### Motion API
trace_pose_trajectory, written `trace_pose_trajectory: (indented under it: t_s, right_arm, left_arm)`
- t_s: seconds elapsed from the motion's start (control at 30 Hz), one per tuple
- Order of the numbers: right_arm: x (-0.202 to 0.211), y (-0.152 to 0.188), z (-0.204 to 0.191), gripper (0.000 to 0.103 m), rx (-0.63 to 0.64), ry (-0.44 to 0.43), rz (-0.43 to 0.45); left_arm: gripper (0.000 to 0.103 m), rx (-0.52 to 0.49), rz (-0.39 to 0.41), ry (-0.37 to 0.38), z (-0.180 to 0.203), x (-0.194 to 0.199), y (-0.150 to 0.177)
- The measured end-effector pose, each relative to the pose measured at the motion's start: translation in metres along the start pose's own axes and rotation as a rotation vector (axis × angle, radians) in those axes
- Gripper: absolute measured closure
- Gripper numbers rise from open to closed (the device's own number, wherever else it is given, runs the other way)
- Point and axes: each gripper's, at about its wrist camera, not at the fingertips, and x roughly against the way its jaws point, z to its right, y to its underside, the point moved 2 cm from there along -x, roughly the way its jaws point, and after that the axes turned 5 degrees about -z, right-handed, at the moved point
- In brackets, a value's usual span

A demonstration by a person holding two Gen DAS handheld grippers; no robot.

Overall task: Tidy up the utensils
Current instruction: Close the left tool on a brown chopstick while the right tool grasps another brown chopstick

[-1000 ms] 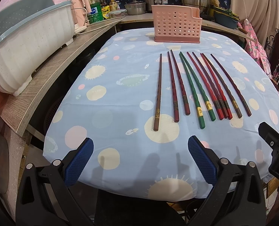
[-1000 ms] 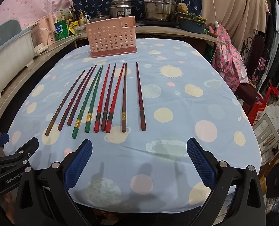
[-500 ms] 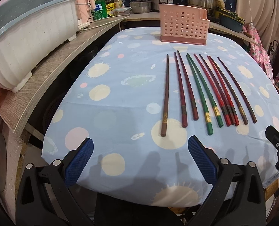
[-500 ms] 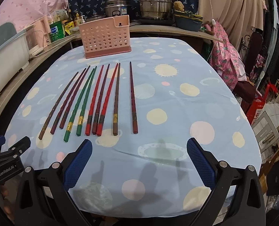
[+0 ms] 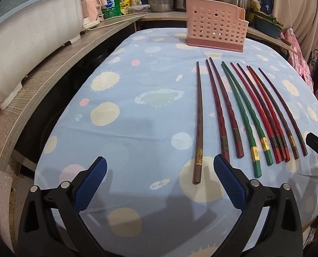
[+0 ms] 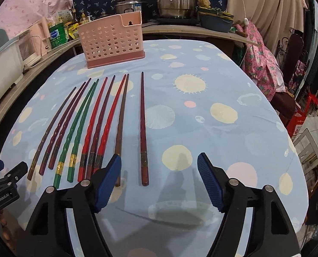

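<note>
Right wrist view showed the dark red wooden chopstick (image 6: 142, 128) lying lengthwise toward twelve o'clock, its butt between the released right tongs (image 6: 159, 172), nearer than the equally released left tongs (image 5: 159, 172).

Steel pots (image 6: 176, 0) stand behind, perhaps stacked.

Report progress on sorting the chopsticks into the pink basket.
Done: nothing visibly. All ten chopsticks lie in a row on the tablecloth; none shows above the pink basket.
In hand: nothing. The left gripper is open around the brown chopstick's near end; the right gripper is open around the dark red one.
Left: grasp and load every chopstick.
</note>
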Motion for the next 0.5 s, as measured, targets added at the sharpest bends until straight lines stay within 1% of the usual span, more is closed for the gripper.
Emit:
trace_pose_trajectory:
  t_s: [0.07, 0.17, 0.3, 0.43, 0.5]
  right_arm:
    - [-0.006, -0.002, -0.001, 0.046, 0.001, -0.007, -0.014]
    - [-0.012, -0.002, -0.006, 0.054, 0.013, -0.011, -0.024]
    - [-0.02, -0.002, -0.01, 0.07, 0.02, -0.021, -0.043]
    - [-0.022, -0.004, -0.012, 0.072, 0.032, -0.012, -0.03]
    - [-0.022, -0.004, -0.012, 0.075, 0.033, -0.012, -0.026]
  left_arm:
    - [0.017, -0.003, -0.016, 0.018, 0.002, -0.006, -0.001]
    - [0.02, -0.001, -0.023, 0.034, 0.003, -0.01, -0.002]
    - [0.026, -0.012, -0.032, 0.051, 0.005, -0.015, -0.003]
    - [0.029, -0.016, -0.038, 0.057, 0.006, -0.017, -0.004]
    - [0.032, -0.019, -0.035, 0.061, 0.006, -0.017, -0.004]
